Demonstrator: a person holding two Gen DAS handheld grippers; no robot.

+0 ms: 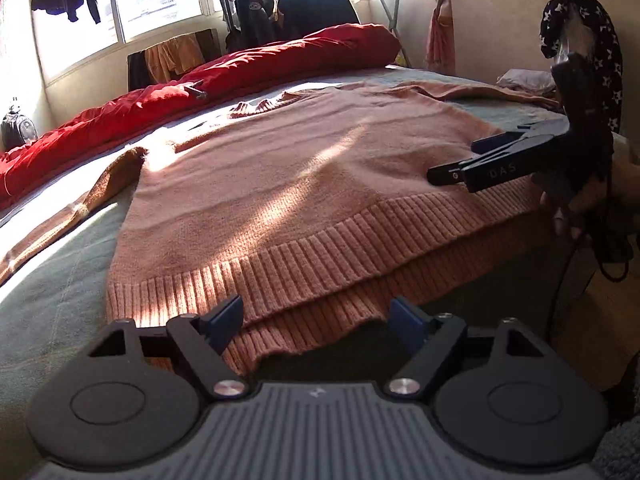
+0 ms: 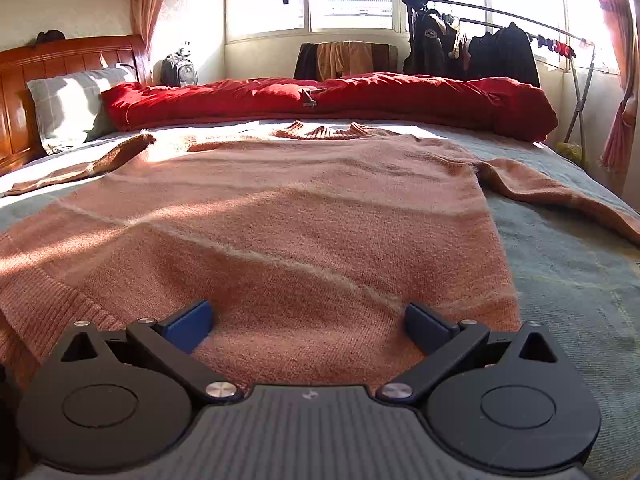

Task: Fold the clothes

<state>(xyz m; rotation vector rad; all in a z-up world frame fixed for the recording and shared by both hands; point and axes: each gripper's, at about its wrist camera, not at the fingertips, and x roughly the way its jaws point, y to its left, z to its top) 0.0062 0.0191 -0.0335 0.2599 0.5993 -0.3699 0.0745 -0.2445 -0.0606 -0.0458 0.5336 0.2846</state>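
Note:
A salmon-pink knitted sweater [image 1: 280, 184] lies spread flat on the bed, neck towards the red duvet, ribbed hem towards me; it also fills the right wrist view [image 2: 288, 216]. Both sleeves stretch out sideways, the left sleeve [image 1: 72, 208] and the right sleeve [image 2: 560, 196]. My left gripper [image 1: 316, 324] is open, its jaws on either side of the hem's near edge. My right gripper [image 2: 308, 324] is open just above the sweater's lower right part; it also shows from the side in the left wrist view [image 1: 456, 164].
A red duvet [image 2: 328, 100] lies rolled along the bed's far side. A grey pillow [image 2: 68, 100] leans on the wooden headboard [image 2: 60, 60]. A clothes rack [image 2: 500, 44] with dark garments stands by the window. The grey bedsheet [image 2: 572, 280] shows right of the sweater.

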